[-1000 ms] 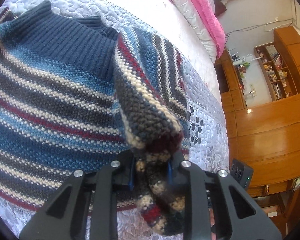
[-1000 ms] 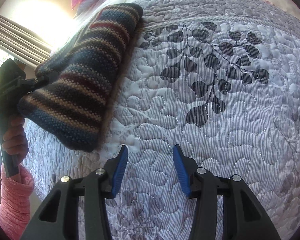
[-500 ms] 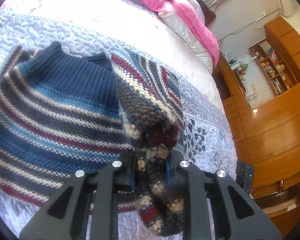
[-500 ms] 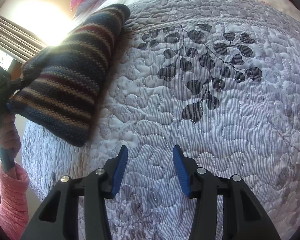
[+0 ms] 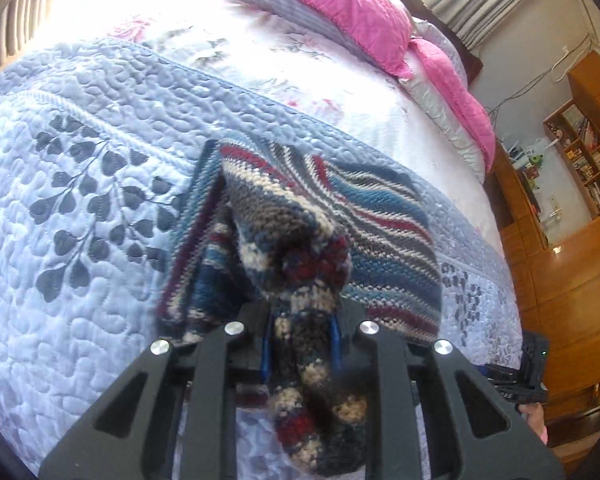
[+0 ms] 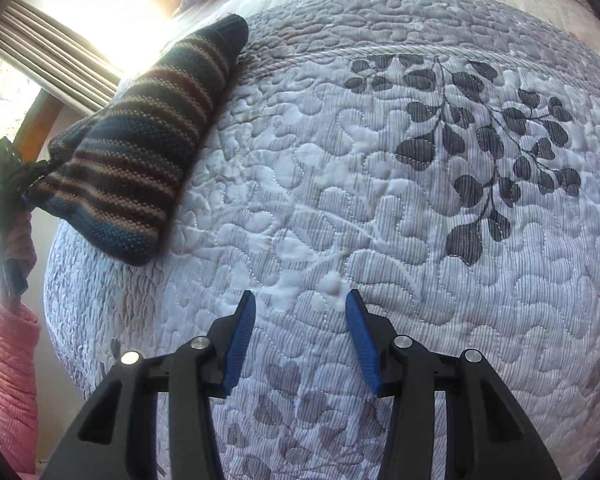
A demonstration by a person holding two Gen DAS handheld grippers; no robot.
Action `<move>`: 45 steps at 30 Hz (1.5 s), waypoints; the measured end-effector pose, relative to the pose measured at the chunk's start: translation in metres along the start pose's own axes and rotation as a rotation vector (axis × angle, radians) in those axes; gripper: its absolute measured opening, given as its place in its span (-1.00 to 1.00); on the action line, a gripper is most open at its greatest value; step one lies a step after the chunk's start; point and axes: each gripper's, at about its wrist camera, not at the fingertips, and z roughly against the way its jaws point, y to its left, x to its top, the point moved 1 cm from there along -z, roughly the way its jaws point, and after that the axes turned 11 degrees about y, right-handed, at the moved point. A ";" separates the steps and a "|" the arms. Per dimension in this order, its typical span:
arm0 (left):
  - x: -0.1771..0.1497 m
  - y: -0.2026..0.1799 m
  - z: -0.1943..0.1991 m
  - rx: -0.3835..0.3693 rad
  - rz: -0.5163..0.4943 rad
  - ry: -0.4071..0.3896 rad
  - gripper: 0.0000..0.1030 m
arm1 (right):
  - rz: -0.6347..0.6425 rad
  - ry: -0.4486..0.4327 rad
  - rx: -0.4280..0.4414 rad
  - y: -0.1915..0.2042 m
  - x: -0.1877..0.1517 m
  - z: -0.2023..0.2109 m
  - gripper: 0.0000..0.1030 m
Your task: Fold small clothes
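A small knitted sweater with blue, red, cream and grey stripes hangs folded over above the quilted bed. My left gripper is shut on a bunched edge of it, and a thick wad of knit sticks out below the fingers. In the right wrist view the same sweater is lifted at the left, its far end still resting on the quilt, with the left gripper at its near corner. My right gripper stands open over bare quilt, with nothing between its blue pads.
The bed wears a pale quilt with dark leaf prints. Pink pillows lie at the head. Wooden cabinets and shelves stand to the right. A pink sleeve shows at the bed's left edge.
My left gripper has lifted and carried the sweater's edge across, so the garment is doubled over and more bare quilt shows. The right gripper has stayed open in place.
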 end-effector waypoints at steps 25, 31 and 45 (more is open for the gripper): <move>-0.054 0.021 -0.017 0.055 0.010 0.062 -0.05 | 0.082 0.047 0.183 0.137 0.056 -0.062 0.29; -0.053 0.038 -0.016 0.075 0.049 0.067 -0.74 | 0.091 0.035 0.249 0.137 0.050 -0.057 -0.53; -0.059 0.061 -0.031 0.061 0.053 0.091 -0.60 | 0.165 0.098 0.138 0.145 0.043 -0.083 -0.20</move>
